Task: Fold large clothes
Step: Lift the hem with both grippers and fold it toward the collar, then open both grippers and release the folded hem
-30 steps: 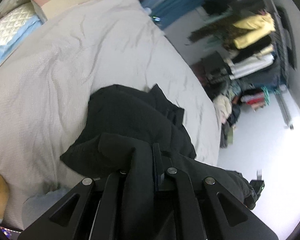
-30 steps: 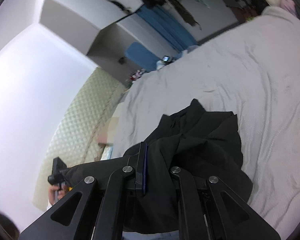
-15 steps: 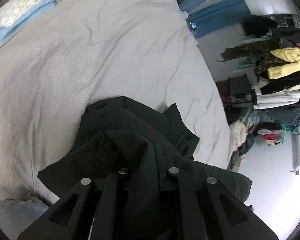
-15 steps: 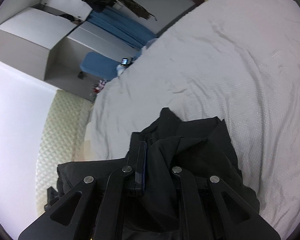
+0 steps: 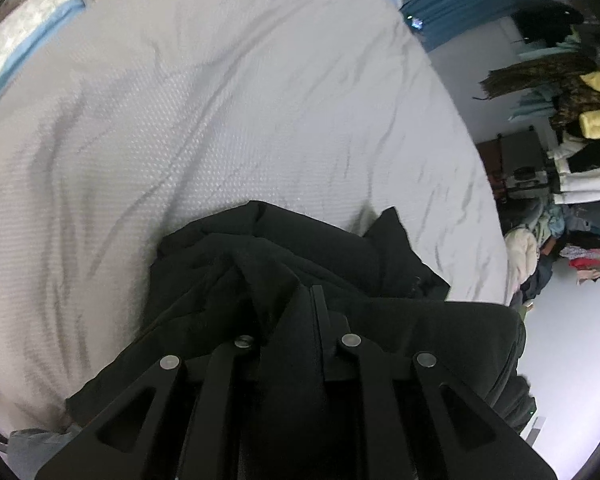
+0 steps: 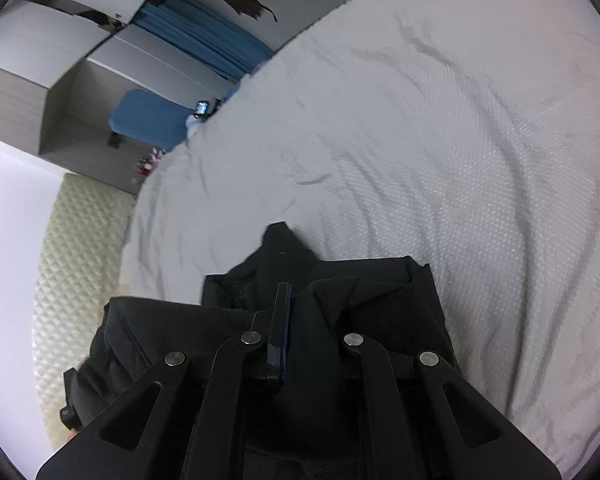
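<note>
Left wrist view: black garment (image 5: 300, 248) bunched and lifted over the near part of the bed (image 5: 220, 120), pinched in the left gripper (image 5: 300, 300), fingers clenched on a fold; the right gripper (image 6: 296, 300) likewise grips cloth. Risks, as judged: the thick bundle may slip from either pinch, or settle crumpled because layers are caught unevenly. Clothes rack (image 5: 572, 128) well apart. No legible writing or brand.
</note>
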### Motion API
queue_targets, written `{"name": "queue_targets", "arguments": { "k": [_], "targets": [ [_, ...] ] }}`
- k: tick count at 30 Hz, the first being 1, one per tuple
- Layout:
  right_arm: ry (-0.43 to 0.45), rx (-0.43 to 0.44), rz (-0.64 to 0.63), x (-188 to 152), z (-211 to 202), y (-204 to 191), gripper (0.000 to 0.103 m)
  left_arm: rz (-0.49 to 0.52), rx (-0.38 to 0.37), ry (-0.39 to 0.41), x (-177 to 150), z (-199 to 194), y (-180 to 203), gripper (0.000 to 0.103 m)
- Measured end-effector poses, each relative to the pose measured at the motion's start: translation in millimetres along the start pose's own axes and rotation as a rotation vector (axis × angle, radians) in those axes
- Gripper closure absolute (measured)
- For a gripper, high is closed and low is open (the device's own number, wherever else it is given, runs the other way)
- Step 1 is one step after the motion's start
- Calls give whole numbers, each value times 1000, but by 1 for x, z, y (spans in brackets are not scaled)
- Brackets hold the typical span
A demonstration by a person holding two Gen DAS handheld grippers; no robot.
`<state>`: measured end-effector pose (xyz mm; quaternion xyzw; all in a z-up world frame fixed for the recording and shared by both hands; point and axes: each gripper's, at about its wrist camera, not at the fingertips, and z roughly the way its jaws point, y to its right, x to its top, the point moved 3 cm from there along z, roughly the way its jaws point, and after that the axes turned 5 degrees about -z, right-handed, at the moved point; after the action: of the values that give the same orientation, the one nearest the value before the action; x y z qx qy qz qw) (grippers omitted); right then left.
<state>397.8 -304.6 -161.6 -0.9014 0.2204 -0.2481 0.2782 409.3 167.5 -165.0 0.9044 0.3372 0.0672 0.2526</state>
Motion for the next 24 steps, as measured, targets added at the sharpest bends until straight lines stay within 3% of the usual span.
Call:
{"name": "queue_targets", "arguments": {
  "k": [5,8,13,17,19,20,21,22,24],
  "targets": [
    [-26,-12,15,-1,33,19,95,10,-23,-30,5,42,1,90],
    [-32,52,41,-6,46,31,95,21,-65,-71,10,48,-3,90],
    [-54,136,69,-8,39,39,92,-8,-139,-99,20,26,-12,89],
    [-47,155,40,-9,17,32,86,34,-172,-56,24,-17,-10,77],
    [-54,145,15,-10,6,28,77,96,-154,9,22,-42,-7,69],
    [-53,131,-6,-10,0,25,73,131,-125,58,22,-56,-6,60],
    [-48,99,-43,-11,-8,20,59,173,-98,127,20,-71,-4,49],
    [-31,52,-90,-11,-18,14,42,210,-89,178,17,-85,-2,45],
    [13,-19,-157,-10,-34,5,31,312,-47,295,3,-110,6,44]
  ]
}}
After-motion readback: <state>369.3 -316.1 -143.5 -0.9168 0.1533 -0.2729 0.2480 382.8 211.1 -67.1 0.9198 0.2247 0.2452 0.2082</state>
